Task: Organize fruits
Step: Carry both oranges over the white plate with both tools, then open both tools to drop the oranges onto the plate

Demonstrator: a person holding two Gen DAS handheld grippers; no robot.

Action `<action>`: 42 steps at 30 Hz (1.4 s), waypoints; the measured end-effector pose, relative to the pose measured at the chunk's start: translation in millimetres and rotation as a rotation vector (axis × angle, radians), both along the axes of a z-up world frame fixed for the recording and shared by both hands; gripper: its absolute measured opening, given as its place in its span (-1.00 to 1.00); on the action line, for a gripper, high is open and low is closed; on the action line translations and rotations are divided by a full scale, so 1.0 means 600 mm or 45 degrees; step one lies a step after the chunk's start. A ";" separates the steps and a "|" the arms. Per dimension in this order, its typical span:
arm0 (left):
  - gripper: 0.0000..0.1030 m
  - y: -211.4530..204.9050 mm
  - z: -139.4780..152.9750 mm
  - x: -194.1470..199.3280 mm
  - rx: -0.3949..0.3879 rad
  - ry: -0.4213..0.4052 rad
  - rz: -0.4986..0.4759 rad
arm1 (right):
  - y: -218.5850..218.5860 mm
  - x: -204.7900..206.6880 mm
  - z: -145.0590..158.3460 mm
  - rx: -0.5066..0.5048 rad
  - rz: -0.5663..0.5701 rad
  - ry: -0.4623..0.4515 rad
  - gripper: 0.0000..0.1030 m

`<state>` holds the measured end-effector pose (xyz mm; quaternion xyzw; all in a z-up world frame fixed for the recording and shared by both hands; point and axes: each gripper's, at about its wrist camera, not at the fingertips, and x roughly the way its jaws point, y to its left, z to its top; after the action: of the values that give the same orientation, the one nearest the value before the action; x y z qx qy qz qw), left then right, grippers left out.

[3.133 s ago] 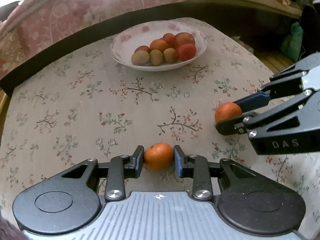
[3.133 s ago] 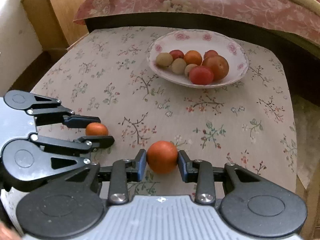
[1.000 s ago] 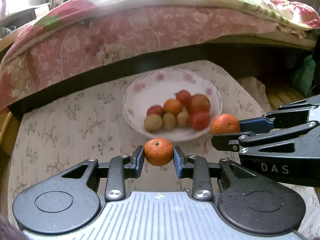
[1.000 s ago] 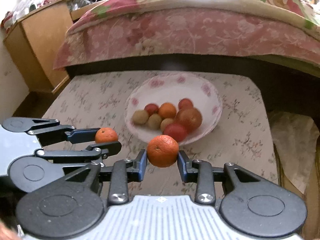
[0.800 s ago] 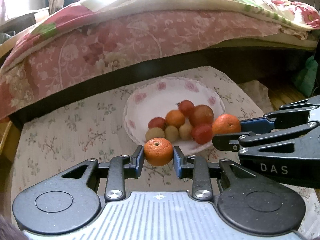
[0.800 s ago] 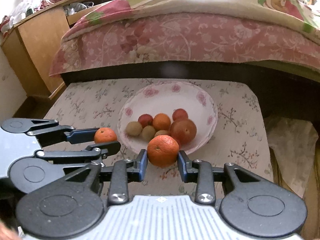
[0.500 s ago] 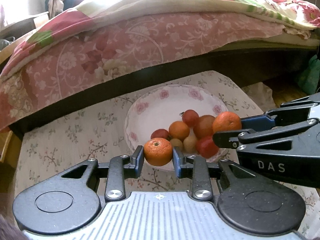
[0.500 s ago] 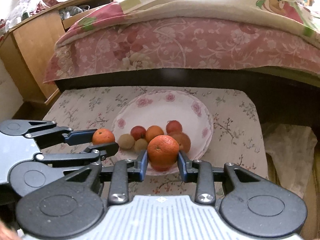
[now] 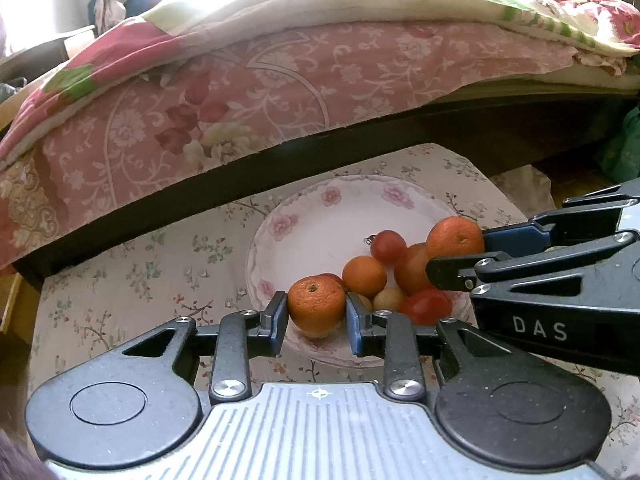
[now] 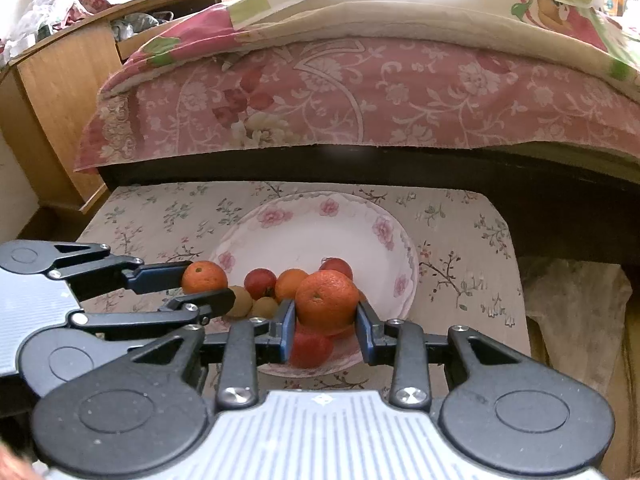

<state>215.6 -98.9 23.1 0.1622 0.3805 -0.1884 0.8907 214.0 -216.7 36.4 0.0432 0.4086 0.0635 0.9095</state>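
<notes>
Left wrist view: left hand-held gripper [image 9: 317, 314] clamped on a tangerine [image 9: 316, 307], right hand-held gripper [image 9: 456, 256] clamped on another orange [image 9: 454, 237], both over the fruit plate [image 9: 320, 216]. Releases pending; stray fruit elsewhere on the surface [image 9: 120, 280] possibly hidden.

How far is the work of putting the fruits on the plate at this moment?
Nearly finished. Done: several fruits already lie on the flowered plate. In hand: the left gripper is shut on one orange, the right gripper on another orange, both held over the plate. Left: release both onto it. No loose fruit shows on the visible tablecloth.
</notes>
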 end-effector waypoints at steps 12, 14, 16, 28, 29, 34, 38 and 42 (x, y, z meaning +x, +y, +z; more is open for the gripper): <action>-0.29 -0.007 -0.006 0.022 0.007 -0.001 0.001 | -0.007 0.024 -0.007 -0.004 -0.008 0.001 -0.34; -0.29 -0.009 -0.008 0.027 0.009 -0.001 0.002 | -0.008 0.027 -0.008 -0.002 -0.009 0.003 -0.34; -0.29 -0.010 -0.009 0.031 0.009 0.001 0.003 | -0.009 0.029 -0.010 -0.001 -0.012 0.005 -0.34; -0.28 -0.011 -0.018 0.048 0.010 0.010 0.008 | -0.013 0.051 -0.023 -0.001 -0.021 0.014 -0.34; -0.28 -0.011 -0.019 0.049 0.011 0.011 0.009 | -0.013 0.052 -0.024 -0.002 -0.021 0.016 -0.34; -0.28 -0.010 -0.022 0.055 0.009 0.015 0.015 | -0.012 0.059 -0.027 -0.013 -0.019 0.014 -0.34; -0.28 -0.010 -0.027 0.062 0.011 0.021 0.020 | -0.010 0.066 -0.031 -0.023 -0.015 0.013 -0.34; -0.26 -0.011 -0.035 0.067 0.016 0.033 0.010 | -0.010 0.077 -0.036 -0.027 -0.016 0.015 -0.34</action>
<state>255.7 -105.5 2.0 0.1640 0.3939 -0.1846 0.8854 260.0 -222.8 14.8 0.0365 0.4144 0.0533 0.9078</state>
